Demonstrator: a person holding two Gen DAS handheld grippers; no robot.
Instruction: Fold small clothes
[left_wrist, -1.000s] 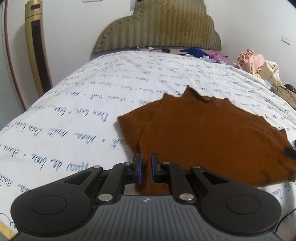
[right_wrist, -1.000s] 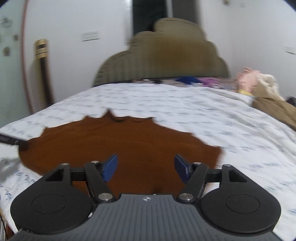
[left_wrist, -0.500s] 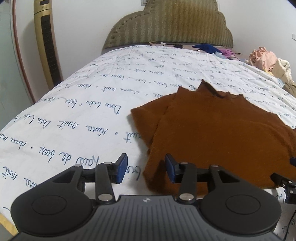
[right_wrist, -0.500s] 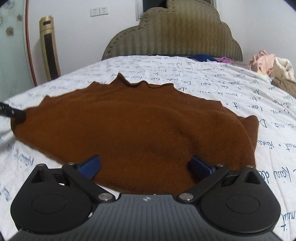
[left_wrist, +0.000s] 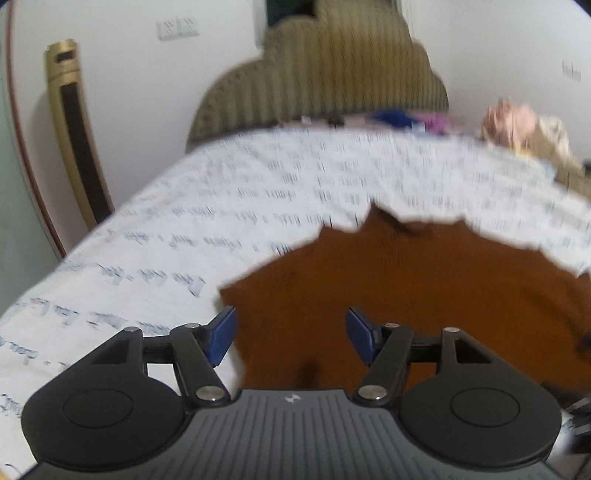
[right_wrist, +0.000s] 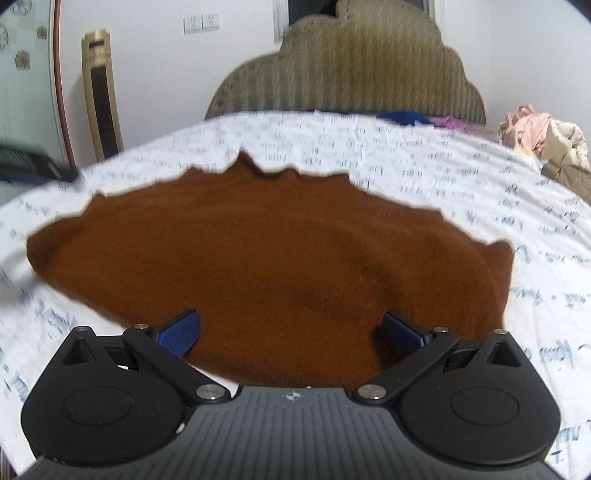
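A small brown knit garment (right_wrist: 280, 254) lies flat on the white bedsheet with blue writing (right_wrist: 480, 177). It also shows in the left wrist view (left_wrist: 424, 295), blurred. My left gripper (left_wrist: 291, 334) is open and empty, held above the garment's near left edge. My right gripper (right_wrist: 290, 332) is wide open and empty, over the garment's near edge. The left gripper's body shows at the far left of the right wrist view (right_wrist: 33, 168).
An olive padded headboard (right_wrist: 351, 70) stands at the far end of the bed. A heap of pink and beige clothes (right_wrist: 543, 136) lies at the far right, blue and purple items (right_wrist: 417, 118) by the headboard. A gold tower fan (right_wrist: 101, 96) stands at the left wall.
My left gripper let go of the garment's near edge, opened wide and is moving, so its view is blurred. My right gripper stayed open and drew nearer to the garment.
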